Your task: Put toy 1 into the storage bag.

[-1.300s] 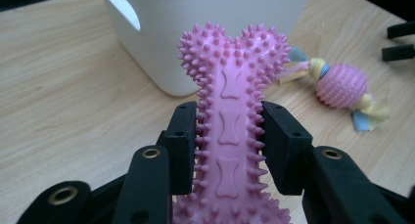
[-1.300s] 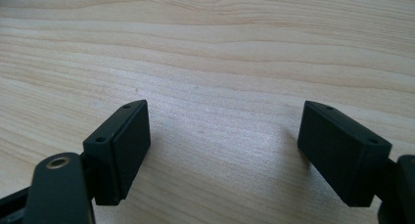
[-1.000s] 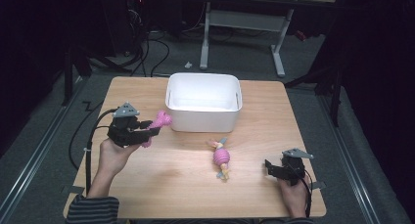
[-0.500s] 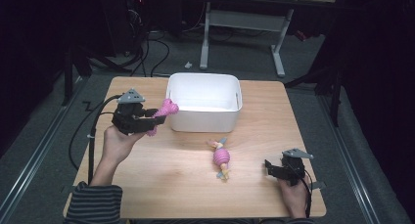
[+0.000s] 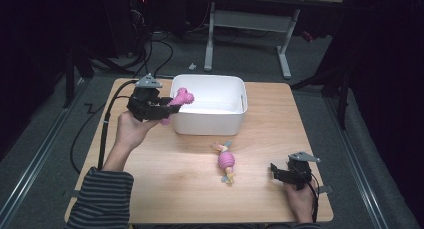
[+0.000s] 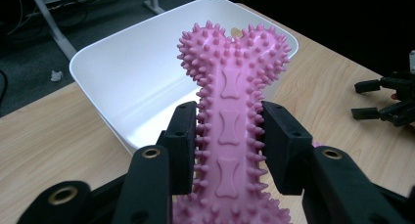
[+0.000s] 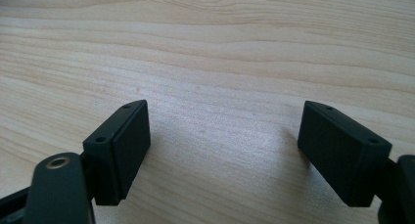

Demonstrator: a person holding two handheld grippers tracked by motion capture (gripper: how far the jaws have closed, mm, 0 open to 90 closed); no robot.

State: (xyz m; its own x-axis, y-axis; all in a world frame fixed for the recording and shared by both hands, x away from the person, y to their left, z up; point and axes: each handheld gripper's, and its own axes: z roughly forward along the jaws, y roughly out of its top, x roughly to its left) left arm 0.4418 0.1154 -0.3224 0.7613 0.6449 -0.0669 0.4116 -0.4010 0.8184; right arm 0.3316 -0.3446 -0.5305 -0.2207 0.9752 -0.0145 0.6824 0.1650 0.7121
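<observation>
A pink spiky bone toy [image 6: 229, 111] is clamped between the jaws of my left gripper [image 6: 229, 150], which is shut on its shaft. In the high view that left gripper [image 5: 165, 109] holds the bone toy [image 5: 179, 100] over the left rim of the white tub [image 5: 235, 121], its far end above the tub's inside. A second pink toy with pale ends [image 5: 226, 161] lies on the table in front of the tub. My right gripper [image 5: 274, 172] rests low at the table's front right, jaws wide apart with only bare wood [image 7: 225, 121] between them.
The wooden table [image 5: 270, 139] has bare room to the right of the tub and along its front. A black cable [image 5: 107, 124] trails off the left edge. A desk frame [image 5: 247, 29] stands on the floor beyond the far edge.
My left gripper has carried the bone toy up and to the right, from beside the tub to over its left rim. The right gripper has stayed put.
</observation>
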